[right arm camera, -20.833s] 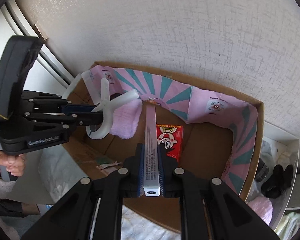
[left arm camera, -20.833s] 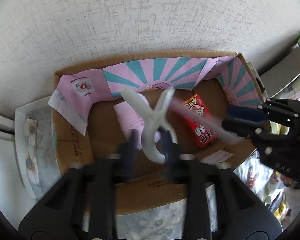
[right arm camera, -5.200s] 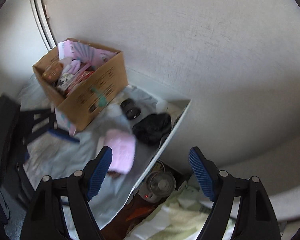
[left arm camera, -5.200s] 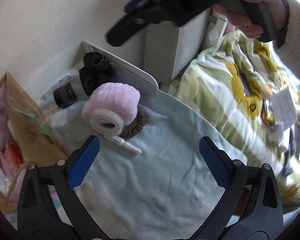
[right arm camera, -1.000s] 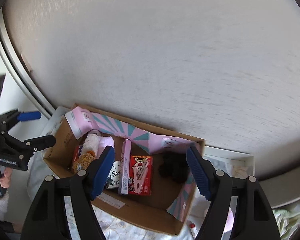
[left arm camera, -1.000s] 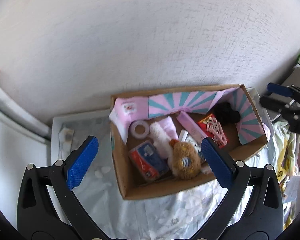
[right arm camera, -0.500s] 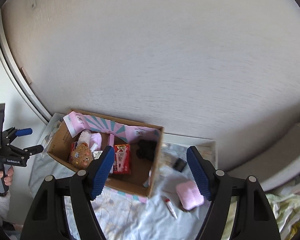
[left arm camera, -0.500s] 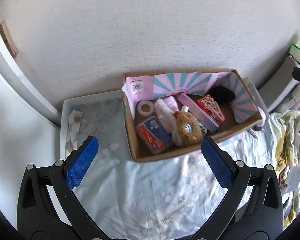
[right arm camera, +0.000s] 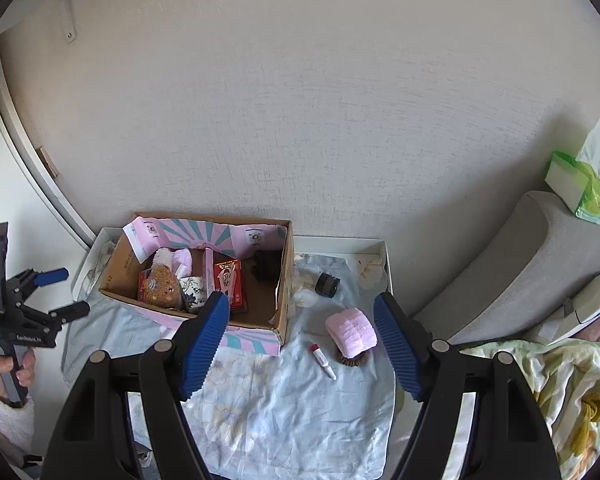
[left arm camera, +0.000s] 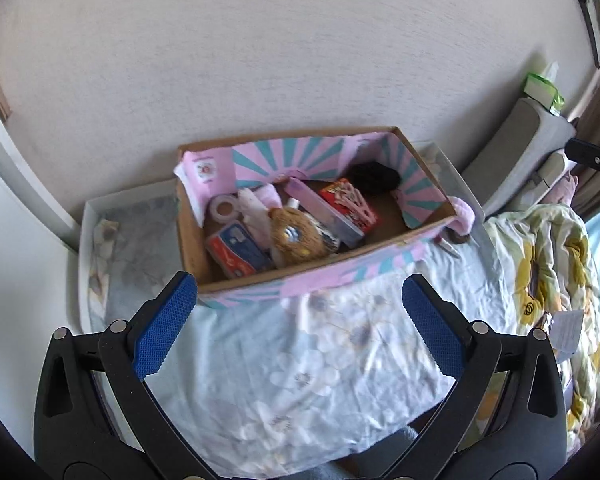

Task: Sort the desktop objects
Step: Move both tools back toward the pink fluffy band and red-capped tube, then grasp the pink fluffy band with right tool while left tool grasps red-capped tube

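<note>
Through the left wrist camera I see my left hand-held gripper (left arm camera: 299, 324) spread wide with nothing between its blue pads, poised over the pale floral cloth (left arm camera: 300, 380). Just beyond it the cardboard box (left arm camera: 300, 276) stands against the wall, holding a brown plush toy (left arm camera: 296, 236), a roll of tape (left arm camera: 222, 209), a red snack box (left arm camera: 346, 198) and something black (left arm camera: 374, 176) in its far corner. Through the right wrist camera my right hand-held gripper (right arm camera: 301, 338) is likewise spread and empty. Outside the box on the cloth lie a folded pink towel (right arm camera: 351, 332) on a brown hair tie (right arm camera: 354, 360), a small white tube (right arm camera: 323, 360) just beside them, and a dark jar (right arm camera: 327, 283) near the box's wall.
</note>
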